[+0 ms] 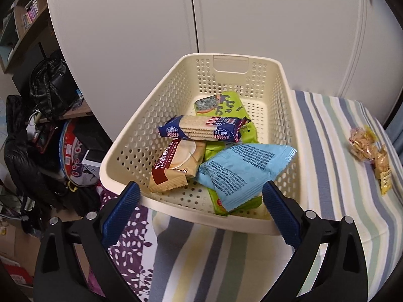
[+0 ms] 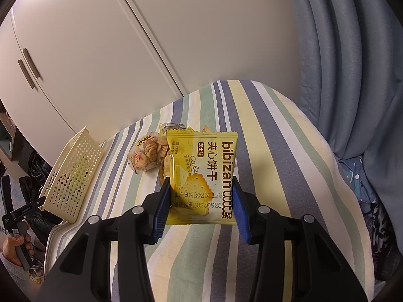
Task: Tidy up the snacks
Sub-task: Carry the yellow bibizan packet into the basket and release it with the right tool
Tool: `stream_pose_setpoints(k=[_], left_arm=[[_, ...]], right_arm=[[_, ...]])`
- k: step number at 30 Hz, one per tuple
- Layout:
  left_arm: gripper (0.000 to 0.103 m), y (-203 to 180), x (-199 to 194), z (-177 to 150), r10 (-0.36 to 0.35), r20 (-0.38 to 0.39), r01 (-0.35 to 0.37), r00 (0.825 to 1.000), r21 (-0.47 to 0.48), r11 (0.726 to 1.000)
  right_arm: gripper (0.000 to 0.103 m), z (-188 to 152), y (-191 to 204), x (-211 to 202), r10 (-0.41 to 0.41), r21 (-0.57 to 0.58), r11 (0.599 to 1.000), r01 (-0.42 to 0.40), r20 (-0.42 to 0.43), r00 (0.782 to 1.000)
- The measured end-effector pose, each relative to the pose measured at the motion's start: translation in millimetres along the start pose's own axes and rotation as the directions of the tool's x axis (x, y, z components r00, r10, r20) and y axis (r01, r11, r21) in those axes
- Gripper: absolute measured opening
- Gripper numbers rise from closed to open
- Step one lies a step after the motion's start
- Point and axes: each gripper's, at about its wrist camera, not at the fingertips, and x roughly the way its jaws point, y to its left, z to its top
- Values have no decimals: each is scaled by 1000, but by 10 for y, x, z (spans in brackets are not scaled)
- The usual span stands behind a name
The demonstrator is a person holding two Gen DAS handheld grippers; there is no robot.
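A cream perforated basket (image 1: 282, 95) stands on the striped bed and holds several snack packs: a light blue pack (image 1: 241, 171), a navy cracker pack (image 1: 201, 128), a brown-and-cream pack (image 1: 176, 163) and a green pack (image 1: 226, 105). My left gripper (image 1: 200, 211) hovers open just in front of the basket's near rim, with nothing between its fingers. My right gripper (image 2: 200, 201) is shut on a yellow sandwich-biscuit pack (image 2: 201, 166), held upright above the bed. Clear bags of small biscuits (image 2: 148, 153) lie on the bed behind it and appear at the right as biscuit bags (image 1: 370, 151). The basket (image 2: 73, 171) sits to the left.
White wardrobe doors (image 1: 201, 12) stand behind the bed. A blue-grey curtain (image 2: 352, 63) hangs on the right. Bags, boxes and clutter (image 1: 50, 138) fill the floor at left. A hand (image 2: 15, 246) holds the other gripper's handle at lower left.
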Motion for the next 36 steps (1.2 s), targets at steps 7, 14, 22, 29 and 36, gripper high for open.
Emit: stream_pose_setpoints(k=[7,14,22,29,36], left_arm=[[100,74,-89,110,-57,56,62,997,-84,995],[100,300,-486,30,-131,268,214,954,-311,926],[100,492,-458,-150,-51,318,188,947,-419,888],[100,796,-475,-308,44,348,148,937,-504,851],[100,914,-563,-385,151,364,71,919,-529,846]], right_arm=[[45,-7,3,-16,-1,0,1000,1,13,1000],[45,-7,293,-67,-13,-83,996,15,26,1000],[45,36,1270,-83,133,-233,963,-133,-13,991],[45,14,2286,121,273,-326,899,-294,-108,956],[45,-113,3246,389,334,-405,831,-381,-184,925]])
